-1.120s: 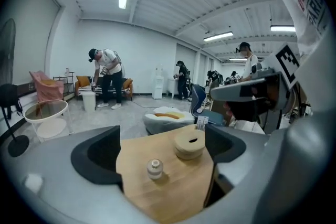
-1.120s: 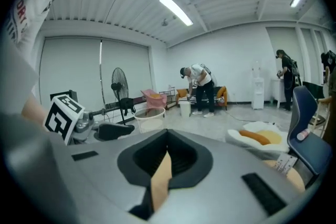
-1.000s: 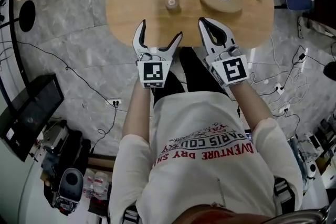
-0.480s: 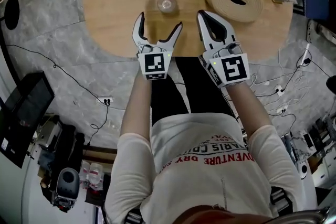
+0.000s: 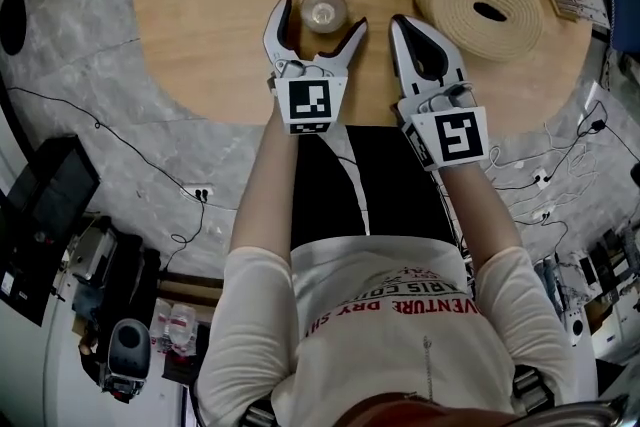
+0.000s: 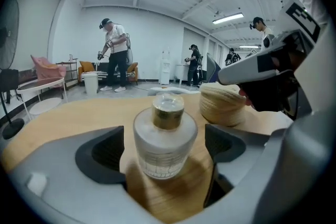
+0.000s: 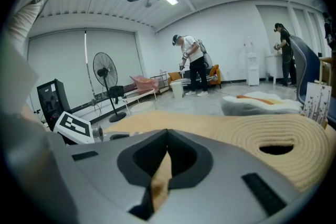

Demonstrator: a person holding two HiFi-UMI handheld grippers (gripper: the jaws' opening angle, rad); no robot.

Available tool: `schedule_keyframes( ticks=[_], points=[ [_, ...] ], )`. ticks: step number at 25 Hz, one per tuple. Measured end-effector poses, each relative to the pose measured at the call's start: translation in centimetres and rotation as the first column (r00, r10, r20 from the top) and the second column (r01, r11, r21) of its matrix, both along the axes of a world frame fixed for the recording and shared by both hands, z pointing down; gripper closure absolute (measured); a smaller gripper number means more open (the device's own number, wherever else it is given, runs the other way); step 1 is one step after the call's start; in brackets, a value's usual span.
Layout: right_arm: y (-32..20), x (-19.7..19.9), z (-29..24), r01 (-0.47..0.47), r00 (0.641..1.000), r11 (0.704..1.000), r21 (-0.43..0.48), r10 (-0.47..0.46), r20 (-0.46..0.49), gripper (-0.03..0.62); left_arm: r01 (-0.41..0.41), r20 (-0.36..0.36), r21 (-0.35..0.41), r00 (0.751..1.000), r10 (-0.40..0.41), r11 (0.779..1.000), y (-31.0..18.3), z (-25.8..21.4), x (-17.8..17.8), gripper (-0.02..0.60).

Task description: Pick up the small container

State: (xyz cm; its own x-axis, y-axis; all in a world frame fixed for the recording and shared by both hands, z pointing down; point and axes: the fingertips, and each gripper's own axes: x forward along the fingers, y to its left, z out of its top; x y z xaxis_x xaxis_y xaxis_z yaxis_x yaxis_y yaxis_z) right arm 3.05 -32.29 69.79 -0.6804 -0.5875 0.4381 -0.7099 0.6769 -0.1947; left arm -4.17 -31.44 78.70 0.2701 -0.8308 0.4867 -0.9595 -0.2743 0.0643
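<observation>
The small bottle (image 6: 164, 139) stood on the wooden table (image 5: 200, 5), between the left gripper's (image 5: 319, 20) spread jaws and touching neither. Right of the bottle, the right gripper (image 5: 408, 27) hovered, jaws pressed together, beside a woven coil (image 5: 490, 10).

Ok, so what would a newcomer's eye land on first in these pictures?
Probably the small frosted bottle with a gold cap, standing upright on the oval wooden table between the open jaws of the left gripper, not yet gripped. Next, the thick round woven coil with a slot in its middle, farther right on the table, just beyond the shut right gripper.
</observation>
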Motion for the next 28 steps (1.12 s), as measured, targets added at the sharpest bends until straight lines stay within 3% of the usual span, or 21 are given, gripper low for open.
schedule_keyframes(
  ticks=[5,9,11,19,28],
  points=[
    [-0.1,0.1,0.9,0.008,1.0,1.0,0.002,-0.008,-0.009,0.597,-0.07,0.047,0.018,0.996,0.07,0.997,-1.6,0.9,0.9,0.095],
    [-0.2,0.4,1.2,0.005,1.0,1.0,-0.007,-0.005,-0.01,0.597,-0.073,0.046,0.02,0.996,0.072,0.997,-2.8,0.9,1.3,0.106],
    [-0.1,0.3,1.3,0.006,1.0,1.0,-0.009,-0.006,-0.012,0.598,-0.067,0.063,0.0,0.996,0.066,0.998,-2.8,1.2,1.1,0.171],
    [0.9,0.2,1.5,0.014,0.999,1.0,-0.014,-0.015,-0.029,0.598,-0.031,0.068,-0.018,0.997,0.032,0.999,-2.7,1.9,0.8,0.219],
    [2.7,-0.6,-1.8,0.011,0.999,1.0,-0.008,-0.012,-0.033,0.597,-0.126,0.041,-0.082,0.991,0.13,0.989,-0.1,-0.5,1.3,0.235]
  ],
)
